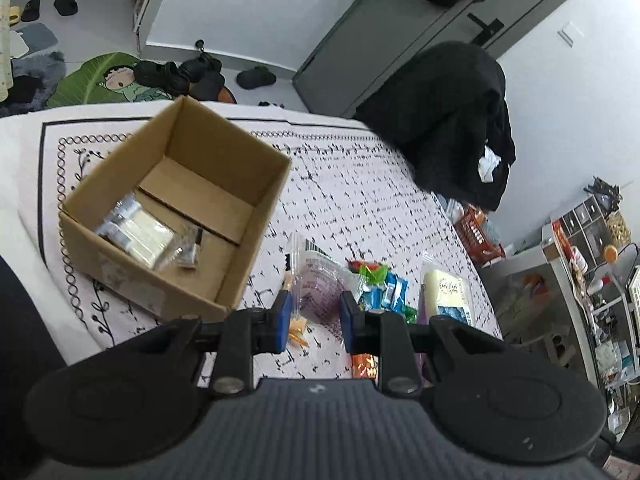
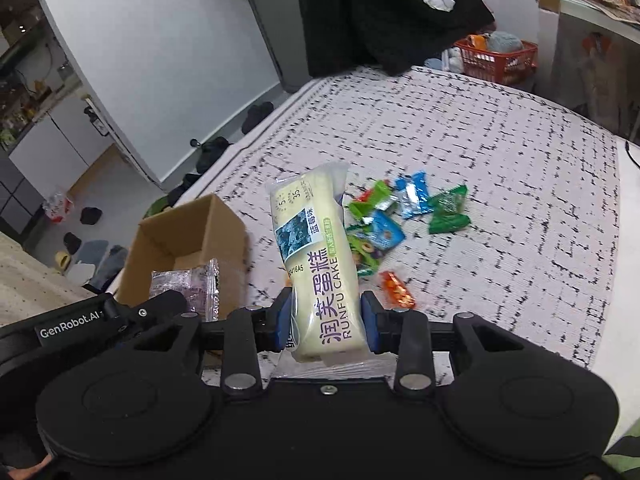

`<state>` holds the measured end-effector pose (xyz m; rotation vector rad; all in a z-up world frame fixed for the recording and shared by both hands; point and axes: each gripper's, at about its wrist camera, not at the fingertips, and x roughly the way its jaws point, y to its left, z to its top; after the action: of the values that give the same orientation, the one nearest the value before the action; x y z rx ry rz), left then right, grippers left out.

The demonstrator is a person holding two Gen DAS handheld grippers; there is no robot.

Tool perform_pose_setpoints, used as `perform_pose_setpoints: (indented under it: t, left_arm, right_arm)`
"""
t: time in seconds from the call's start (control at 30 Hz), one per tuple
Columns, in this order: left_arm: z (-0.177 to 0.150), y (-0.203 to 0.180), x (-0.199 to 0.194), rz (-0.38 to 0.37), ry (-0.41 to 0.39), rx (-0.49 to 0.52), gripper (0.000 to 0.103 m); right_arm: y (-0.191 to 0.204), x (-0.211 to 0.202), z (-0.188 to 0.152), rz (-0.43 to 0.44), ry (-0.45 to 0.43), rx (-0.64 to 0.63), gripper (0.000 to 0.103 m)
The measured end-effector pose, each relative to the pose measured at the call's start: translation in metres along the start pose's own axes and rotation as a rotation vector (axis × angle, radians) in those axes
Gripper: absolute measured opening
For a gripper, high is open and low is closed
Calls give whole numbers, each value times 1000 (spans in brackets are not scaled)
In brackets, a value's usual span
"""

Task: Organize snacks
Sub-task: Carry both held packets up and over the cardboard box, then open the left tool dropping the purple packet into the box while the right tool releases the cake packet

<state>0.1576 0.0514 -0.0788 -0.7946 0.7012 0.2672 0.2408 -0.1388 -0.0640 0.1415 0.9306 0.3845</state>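
At far left, an open-topped cardboard box with stiff brown walls, on a white tablecloth printed with broken black grid lines. Inside, flat on the bottom flaps, a few clear crinkly packets.

Just right of the box, the left gripper, blue pads clamped on a purple packet, translucent and soft-edged, lifted near the box's corner.

Further right, a loose heap of small candies in glossy green and blue foil with twisted, pointed ends; nearer the camera, one orange candy, apart from the heap.

Next, the right gripper, closed on the lower part of a cake packet: long, plump, cream-coloured, in slick plastic, tilted above the cloth and hiding part of the heap.

Beyond the table edge at right, a black coat hanging in heavy folds, and below it a red plastic basket.
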Motion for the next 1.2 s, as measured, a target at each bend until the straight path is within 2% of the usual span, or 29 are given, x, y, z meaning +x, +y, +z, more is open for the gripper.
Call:
perform_pose_setpoints:
  t: [0.33,0.7,1.2]
  left_arm:
    - [18,22,-9,16,-31,-52,24]
    - [38,57,-5,73,-34,-132,24]
    - [47,91,16,122,25,-214,26]
  right_arm:
    - [28,1,3,28,-10,-13,35]
    - [61,18,6,59,4,-45,35]
    - [96,43,8,84,43,-81,35]
